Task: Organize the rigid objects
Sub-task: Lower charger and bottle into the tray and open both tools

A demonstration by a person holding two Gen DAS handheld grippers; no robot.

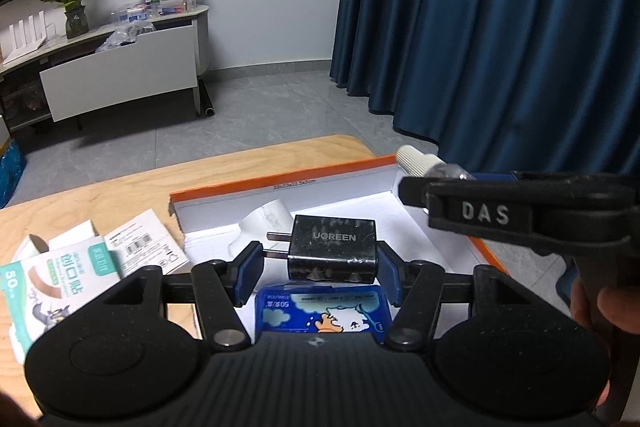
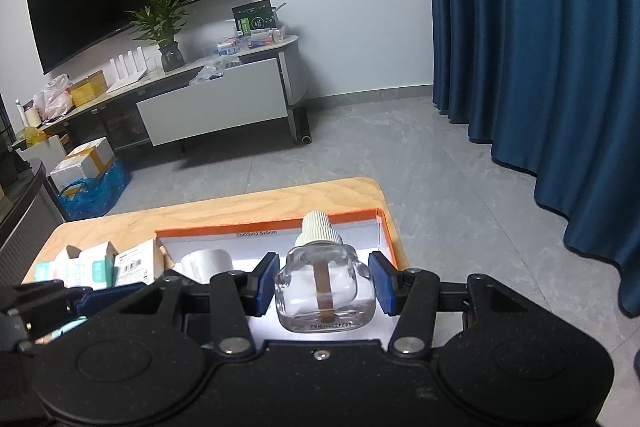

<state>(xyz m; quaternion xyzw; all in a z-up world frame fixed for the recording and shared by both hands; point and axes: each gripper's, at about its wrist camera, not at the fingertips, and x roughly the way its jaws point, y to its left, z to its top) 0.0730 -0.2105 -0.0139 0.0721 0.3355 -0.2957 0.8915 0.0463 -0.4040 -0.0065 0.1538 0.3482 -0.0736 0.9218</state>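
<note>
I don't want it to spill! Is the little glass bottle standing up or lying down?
Standing up. The bottle sits between the right claw's pads, with its white ribbed cap pointing up and its flat bottom down.

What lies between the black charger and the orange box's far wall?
A white object lies on the box floor between the charger and the orange box wall; the left wrist view shows it.

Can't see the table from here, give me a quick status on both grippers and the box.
Left gripper shut on black charger. Right gripper holds clear bottle. Both over orange-rimmed box; white roll and blue packet inside.
</note>
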